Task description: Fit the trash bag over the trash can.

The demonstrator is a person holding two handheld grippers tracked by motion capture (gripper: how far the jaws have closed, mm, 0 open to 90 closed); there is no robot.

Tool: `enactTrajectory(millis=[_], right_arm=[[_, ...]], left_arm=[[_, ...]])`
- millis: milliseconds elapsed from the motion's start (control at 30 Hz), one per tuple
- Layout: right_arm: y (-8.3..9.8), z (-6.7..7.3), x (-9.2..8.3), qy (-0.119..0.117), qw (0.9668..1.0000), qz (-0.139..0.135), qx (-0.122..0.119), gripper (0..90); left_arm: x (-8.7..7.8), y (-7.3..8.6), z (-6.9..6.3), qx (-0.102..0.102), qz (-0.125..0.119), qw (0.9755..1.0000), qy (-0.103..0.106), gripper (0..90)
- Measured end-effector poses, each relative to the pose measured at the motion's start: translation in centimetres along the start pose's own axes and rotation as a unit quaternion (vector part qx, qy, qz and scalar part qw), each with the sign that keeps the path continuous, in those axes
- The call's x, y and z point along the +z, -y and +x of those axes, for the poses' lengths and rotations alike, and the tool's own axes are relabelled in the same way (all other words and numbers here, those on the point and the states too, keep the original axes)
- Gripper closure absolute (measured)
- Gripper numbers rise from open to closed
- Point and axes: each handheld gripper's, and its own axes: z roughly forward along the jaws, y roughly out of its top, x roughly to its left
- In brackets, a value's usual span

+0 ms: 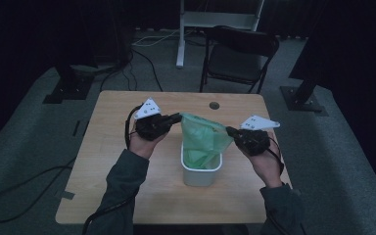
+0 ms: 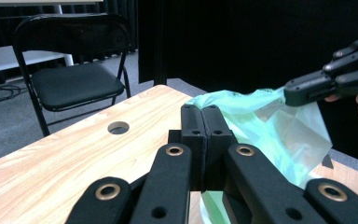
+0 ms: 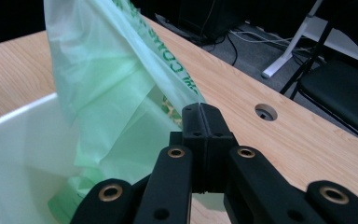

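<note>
Room: dim, dark curtains all round, grey floor, a wooden table [image 1: 127, 196] in the middle with cables trailing off its left side.
Bin: a small white bin [image 1: 200, 171] stands on the near middle of the table, upright, between the two hands.
Bag: a thin green bag [image 1: 203, 134] hangs with its lower part down inside the bin and its mouth lifted above the rim, stretched left to right.
Left gripper: the left gripper [image 1: 176, 118] has its jaws pressed together on the left edge of the bag's mouth.
Right gripper: the right gripper [image 1: 231, 131] is clamped on the right edge; the film runs in between its closed jaws.
Risk, tearing: the film looks taut; pulling the hands further apart could likely split it at a pinch point.
Risk, slipping: each pinch holds little film, so an edge could slide free.
Risk, tipping: lifting may drag the light bin over.
Far side: a round hole [image 1: 214, 105] in the tabletop, then a black folding chair [image 1: 237, 58].
</note>
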Motion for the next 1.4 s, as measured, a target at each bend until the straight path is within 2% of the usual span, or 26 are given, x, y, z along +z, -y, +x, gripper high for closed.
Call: enactTrajectory(millis=[100, 233, 367, 500, 567, 600, 667, 733, 833, 900, 967, 1167, 1233, 1300, 1333, 1367, 1400], right_arm=[[-0.5, -0.2, -0.4, -0.010, 0.9998, -0.014, 0.010, 90.0], [-1.7, -0.5, -0.6, -0.008, 0.9995, -0.023, 0.020, 90.0], [-2.5, -0.9, -0.2, -0.006, 0.9996, -0.020, 0.020, 90.0], [-3.0, -1.7, 0.2, 0.000, 0.9994, -0.013, 0.031, 90.0], [-3.0, -1.9, 0.3, 0.003, 0.9994, -0.011, 0.034, 90.0], [-2.9, -2.3, 0.3, 0.001, 0.9990, -0.008, 0.043, 90.0], [-2.8, -2.5, 0.3, -0.004, 0.9987, -0.009, 0.049, 90.0], [-2.7, -2.6, 0.4, -0.007, 0.9985, -0.011, 0.053, 90.0], [-2.9, -2.5, 0.4, -0.011, 0.9984, -0.013, 0.053, 90.0], [-3.0, -2.3, 0.3, -0.012, 0.9985, -0.016, 0.051, 90.0], [-3.2, -2.2, 0.1, -0.013, 0.9985, -0.019, 0.049, 90.0], [-3.3, -2.2, -0.3, -0.014, 0.9985, -0.027, 0.047, 90.0], [-3.4, -2.2, -0.4, -0.016, 0.9984, -0.027, 0.048, 90.0], [-3.4, -2.2, -0.4, -0.016, 0.9984, -0.026, 0.047, 90.0], [-3.3, -2.2, -0.4, -0.016, 0.9985, -0.026, 0.046, 90.0], [-3.3, -2.2, -0.3, -0.014, 0.9986, -0.024, 0.045, 90.0], [-3.3, -2.3, -0.3, -0.012, 0.9986, -0.023, 0.047, 90.0]], left_arm=[[0.0, 0.1, -0.2, 0.006, 0.006, 1.0000, 0.002, 82.0], [0.0, 0.2, -0.5, 0.017, 0.016, 0.9997, -0.007, 72.0], [-0.3, 0.5, -0.4, 0.018, 0.017, 0.9996, -0.010, 71.7], [-1.3, 0.8, 0.4, 0.008, 0.008, 0.9999, -0.004, 83.1], [-1.7, 1.0, 0.7, 0.007, 0.008, 0.9999, -0.008, 88.1], [-2.3, 1.2, 1.0, 0.003, 0.004, 0.9999, -0.011, 89.0], [-2.4, 1.3, 1.0, 0.001, 0.007, 0.9999, -0.010, 87.7], [-2.4, 1.4, 0.9, -0.001, 0.008, 0.9999, -0.007, 78.5], [-1.6, 1.6, 0.4, -0.006, 0.018, 0.9998, 0.011, 68.3], [-1.1, 1.7, 0.0, -0.010, 0.022, 0.9991, 0.034, 64.4], [-0.5, 1.8, -0.5, -0.009, 0.032, 0.9984, 0.046, 61.4], [0.9, 2.3, -0.5, -0.034, 0.053, 0.9958, 0.066, 59.2], [1.0, 2.3, -0.6, -0.033, 0.048, 0.9961, 0.067, 60.6], [0.9, 2.2, -0.8, -0.026, 0.046, 0.9965, 0.065, 75.1], [0.9, 2.2, -0.8, -0.026, 0.046, 0.9965, 0.065, 75.1], [0.5, 1.9, -0.8, -0.015, 0.042, 0.9978, 0.049, 86.5], [0.3, 1.9, -0.8, -0.011, 0.042, 0.9981, 0.044, 90.0]])
